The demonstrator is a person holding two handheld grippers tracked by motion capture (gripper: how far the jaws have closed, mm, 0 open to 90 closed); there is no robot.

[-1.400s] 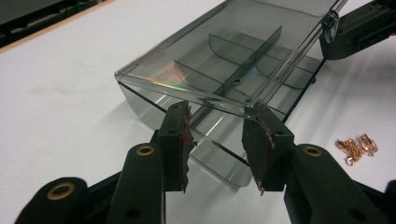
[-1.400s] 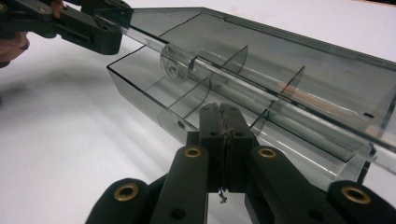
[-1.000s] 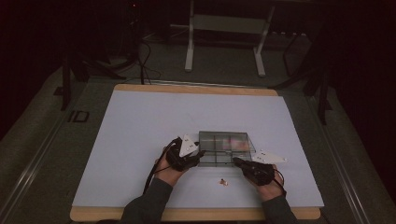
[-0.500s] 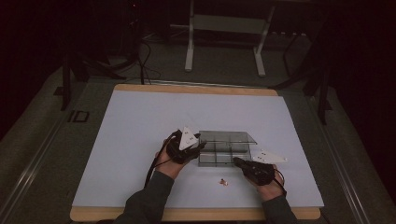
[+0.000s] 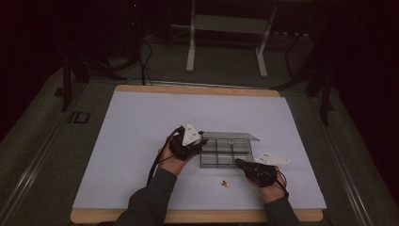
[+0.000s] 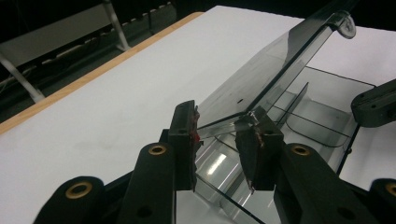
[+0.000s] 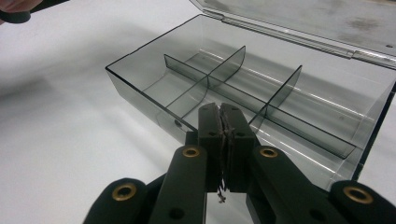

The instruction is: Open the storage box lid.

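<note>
A smoky clear compartment box (image 5: 225, 154) lies on the white table cover, its hinged lid (image 5: 230, 136) raised toward the far side. My left gripper (image 5: 203, 141) is at the box's left end. In the left gripper view its jaws (image 6: 222, 135) have just been closing and stand apart, with the near corner of the sloping lid (image 6: 261, 79) between them. My right gripper (image 5: 237, 162) is shut with nothing in it. Its tips (image 7: 220, 112) rest at the front wall of the box (image 7: 233, 84), whose divided cells look bare.
A small brownish piece (image 5: 226, 183) lies on the cover in front of the box, between my forearms. The wooden table edge (image 5: 197, 89) runs along the far side, with metal stand legs (image 5: 190, 42) on the dark floor beyond.
The lid has swung up from flat on the box to raised and tilted back. My left gripper has shifted slightly at the box's left end. The right gripper has kept still.
</note>
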